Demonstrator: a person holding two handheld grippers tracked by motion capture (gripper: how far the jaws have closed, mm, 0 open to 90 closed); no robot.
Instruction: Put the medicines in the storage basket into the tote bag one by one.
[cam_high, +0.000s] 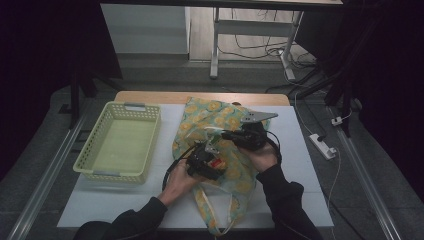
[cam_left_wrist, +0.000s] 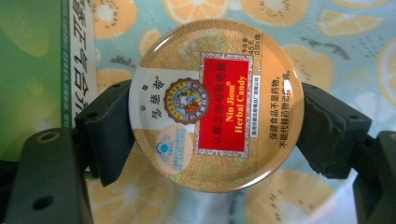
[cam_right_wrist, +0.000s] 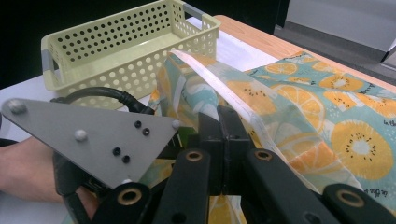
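A round gold tin (cam_left_wrist: 219, 74) with a red "Nin Jiom Herbal Candy" label sits between the two jaws of my left gripper (cam_left_wrist: 217, 135), which is shut on its rim. In the high view that gripper (cam_high: 209, 162) hovers over the orange-print fabric bag (cam_high: 220, 117), the tin (cam_high: 216, 163) showing as a red spot. My right gripper (cam_right_wrist: 223, 116) is shut on the bag's white-lined rim (cam_right_wrist: 219, 84) and holds it raised above the bag (cam_right_wrist: 327, 116). From above, the right gripper (cam_high: 223, 134) lies just beyond the left one.
A pale yellow-green perforated basket (cam_high: 150, 142) stands at the left on the white mat (cam_high: 300, 165). A green box (cam_left_wrist: 28, 70) with a printed label lies beside the tin. The left gripper's grey plate (cam_right_wrist: 93, 135) and a hand sit close to my right jaws.
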